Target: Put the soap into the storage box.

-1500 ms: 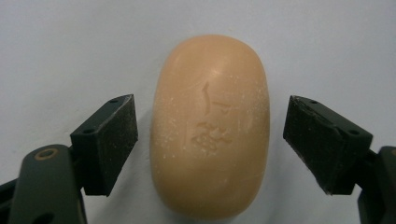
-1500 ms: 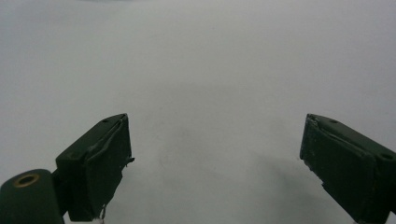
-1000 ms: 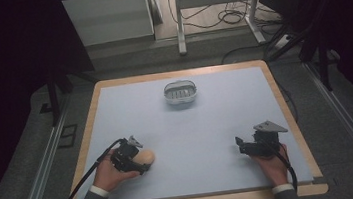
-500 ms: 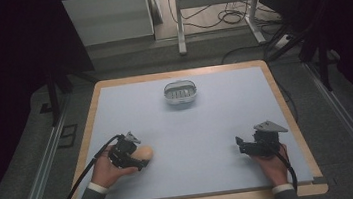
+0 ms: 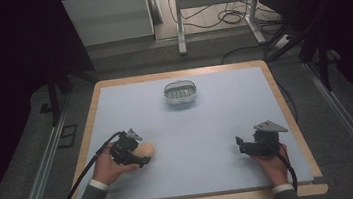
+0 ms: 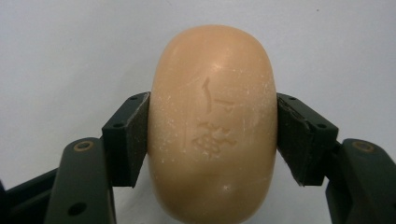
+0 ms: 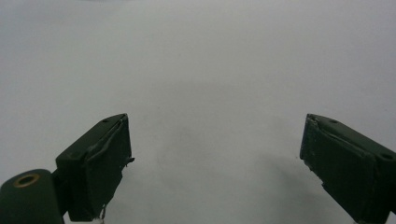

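A peach-coloured oval bar of soap [image 6: 212, 121] with a stamped mark sits between the jaws of my left gripper [image 6: 212, 135], which is shut on its two long sides. In the high view the soap [image 5: 146, 149] pokes out of the left gripper [image 5: 138, 156] at the table's front left, just above the pale blue mat. My right gripper [image 5: 241, 145] rests at the front right, held by a hand. Its jaws stand wide apart in the right gripper view [image 7: 215, 154] with bare mat between them.
A small grey oval dish with a slotted base [image 5: 180, 92] stands at the back middle of the table. The pale blue mat [image 5: 207, 126] covers a wooden tabletop with a raised edge [image 5: 286, 112]. Cables trail from both grippers toward the front edge.
The left gripper with the soap has shifted slightly toward the front left. The right gripper has stayed where it was.
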`<act>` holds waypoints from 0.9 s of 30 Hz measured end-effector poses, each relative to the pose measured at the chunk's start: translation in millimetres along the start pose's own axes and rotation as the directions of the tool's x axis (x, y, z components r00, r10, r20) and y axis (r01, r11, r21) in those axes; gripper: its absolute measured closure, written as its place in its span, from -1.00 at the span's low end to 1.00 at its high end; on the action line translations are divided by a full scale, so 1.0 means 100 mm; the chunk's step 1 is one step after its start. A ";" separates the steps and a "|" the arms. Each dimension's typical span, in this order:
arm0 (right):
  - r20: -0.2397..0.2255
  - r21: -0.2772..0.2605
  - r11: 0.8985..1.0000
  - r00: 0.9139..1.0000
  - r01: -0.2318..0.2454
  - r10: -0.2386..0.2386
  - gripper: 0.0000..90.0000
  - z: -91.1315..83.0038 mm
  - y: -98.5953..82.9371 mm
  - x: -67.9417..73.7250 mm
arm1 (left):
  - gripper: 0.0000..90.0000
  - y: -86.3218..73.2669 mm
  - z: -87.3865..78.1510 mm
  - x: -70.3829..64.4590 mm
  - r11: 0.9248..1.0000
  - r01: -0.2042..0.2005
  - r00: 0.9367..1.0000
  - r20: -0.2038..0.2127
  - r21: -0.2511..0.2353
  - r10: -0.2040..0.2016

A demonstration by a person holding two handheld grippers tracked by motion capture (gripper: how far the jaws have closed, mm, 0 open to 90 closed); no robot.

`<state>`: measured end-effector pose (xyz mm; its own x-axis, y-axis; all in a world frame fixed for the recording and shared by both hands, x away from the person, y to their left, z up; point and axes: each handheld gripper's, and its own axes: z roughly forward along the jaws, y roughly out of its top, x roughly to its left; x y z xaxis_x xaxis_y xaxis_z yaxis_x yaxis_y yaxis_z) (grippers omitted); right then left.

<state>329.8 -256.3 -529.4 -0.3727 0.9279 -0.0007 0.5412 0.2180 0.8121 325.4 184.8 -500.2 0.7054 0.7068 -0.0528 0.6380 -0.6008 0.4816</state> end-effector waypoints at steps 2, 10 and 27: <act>0.000 0.000 1.000 1.000 -0.001 0.001 -0.80 0.00 0.00 0.00 | -0.27 0.01 0.00 0.00 1.000 0.003 1.000 0.000 -0.002 -0.003; 0.000 0.001 1.000 1.000 -0.001 0.001 -0.80 0.00 0.00 0.00 | -0.27 0.06 -0.01 0.03 1.000 0.005 1.000 0.001 -0.014 -0.005; 0.001 0.003 1.000 1.000 -0.003 0.003 -0.80 0.00 0.00 0.00 | -0.27 0.18 -0.03 0.03 1.000 -0.008 1.000 -0.001 -0.028 0.008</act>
<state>330.2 -256.3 -529.4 -0.3707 0.9288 0.0015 0.5446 0.2161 0.8104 337.9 177.1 -489.4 0.7103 0.7022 -0.0477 0.6233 -0.5961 0.5061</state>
